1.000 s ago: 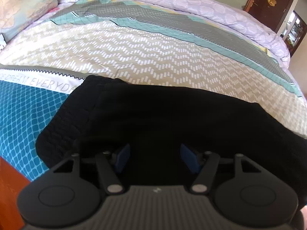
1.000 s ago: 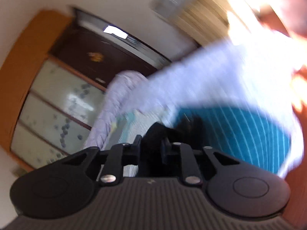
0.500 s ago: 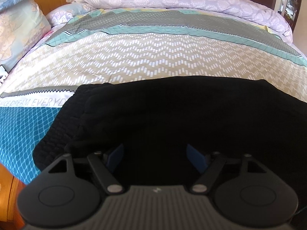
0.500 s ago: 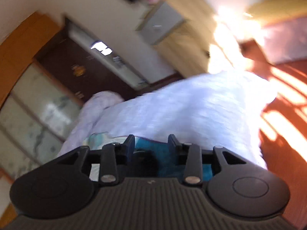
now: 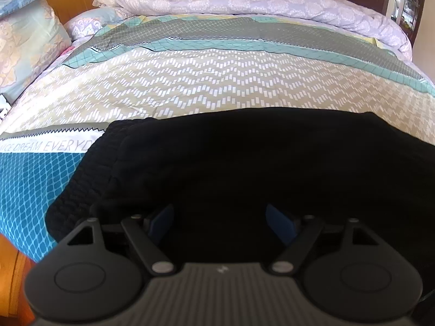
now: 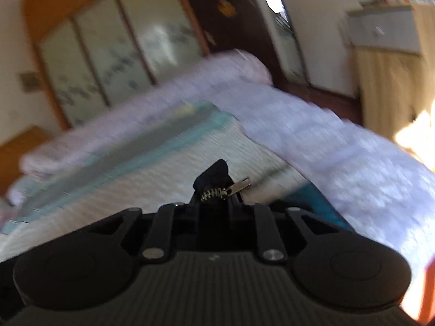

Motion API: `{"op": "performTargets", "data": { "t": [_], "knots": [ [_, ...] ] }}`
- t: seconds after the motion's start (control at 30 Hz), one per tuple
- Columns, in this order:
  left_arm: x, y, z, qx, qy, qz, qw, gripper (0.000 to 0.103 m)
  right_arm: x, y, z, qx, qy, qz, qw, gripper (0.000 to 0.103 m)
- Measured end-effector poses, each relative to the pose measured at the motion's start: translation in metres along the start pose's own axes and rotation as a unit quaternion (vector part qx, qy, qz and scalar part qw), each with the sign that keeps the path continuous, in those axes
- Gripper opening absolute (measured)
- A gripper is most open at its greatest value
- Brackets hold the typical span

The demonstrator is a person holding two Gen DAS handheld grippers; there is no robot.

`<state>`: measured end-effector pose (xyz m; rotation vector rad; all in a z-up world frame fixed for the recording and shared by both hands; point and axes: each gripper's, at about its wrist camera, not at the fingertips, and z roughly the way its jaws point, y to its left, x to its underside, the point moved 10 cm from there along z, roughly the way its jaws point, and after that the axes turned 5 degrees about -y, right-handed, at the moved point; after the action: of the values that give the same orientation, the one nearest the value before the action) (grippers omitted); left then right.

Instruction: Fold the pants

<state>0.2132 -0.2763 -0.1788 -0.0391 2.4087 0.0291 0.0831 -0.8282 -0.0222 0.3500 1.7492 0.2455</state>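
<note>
right claw (image 6: 214,203) regripped, seemingly, pants (image 6: 213,175).

The left wrist view is sharp and evenly daylit; straight lines are bowed by fisheye distortion towards the rim. The right wrist view is smeared by motion blur, with overexposed glare blown out at 3 o'clock.

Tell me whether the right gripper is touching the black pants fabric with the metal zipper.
Touching. The right wrist view shows the right gripper, jaws nearly closed, pinching a fold of the black pants fabric, with the silver zipper pull sticking out just past it.
</note>
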Motion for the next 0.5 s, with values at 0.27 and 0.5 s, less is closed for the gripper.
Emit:
{"op": "performTargets", "data": {
  "t": [0.27,0.5],
  "knots": [
    [-0.003,-0.002,0.003,0.000,0.008,-0.009,0.9999,0.083,0.024,-0.097,0.013,0.295,0.027,0.038,0.954,0.054],
    [-0.001,-0.002,-0.005,0.002,0.007,0.004,1.0000,0.083,-0.005,-0.014,-0.018,0.119,-0.070,0.080,0.987,0.054]
  ]
}}
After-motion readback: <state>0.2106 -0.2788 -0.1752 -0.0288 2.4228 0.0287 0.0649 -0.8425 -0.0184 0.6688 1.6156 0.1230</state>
